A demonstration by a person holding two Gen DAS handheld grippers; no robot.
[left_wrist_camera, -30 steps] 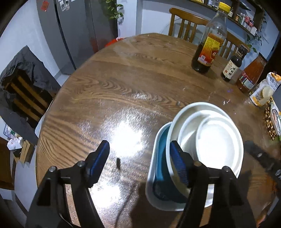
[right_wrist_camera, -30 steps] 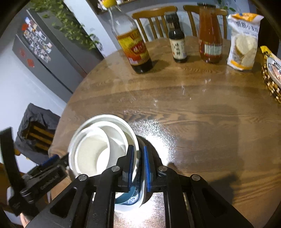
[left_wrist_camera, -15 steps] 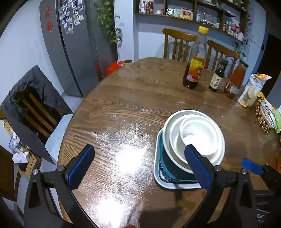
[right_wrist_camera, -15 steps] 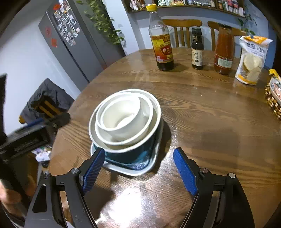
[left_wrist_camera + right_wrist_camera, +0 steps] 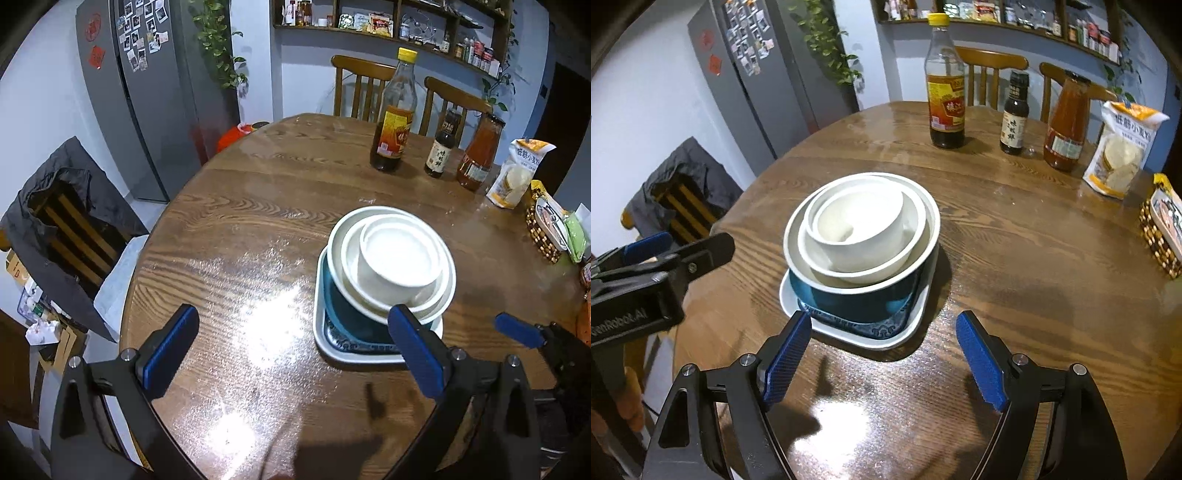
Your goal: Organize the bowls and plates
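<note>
Stack: three nested white bowls (image 5: 862,225) in a blue bowl (image 5: 864,299), base hidden, on a square plate (image 5: 857,332), glossy wooden table (image 5: 1034,258) | left gripper (image 5: 291,354) wide, empty | right gripper (image 5: 882,360) wide, empty

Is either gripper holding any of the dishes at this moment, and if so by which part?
Nothing is held. The left gripper and right gripper both have jaws wide open, clear of the stacked bowls.
</note>
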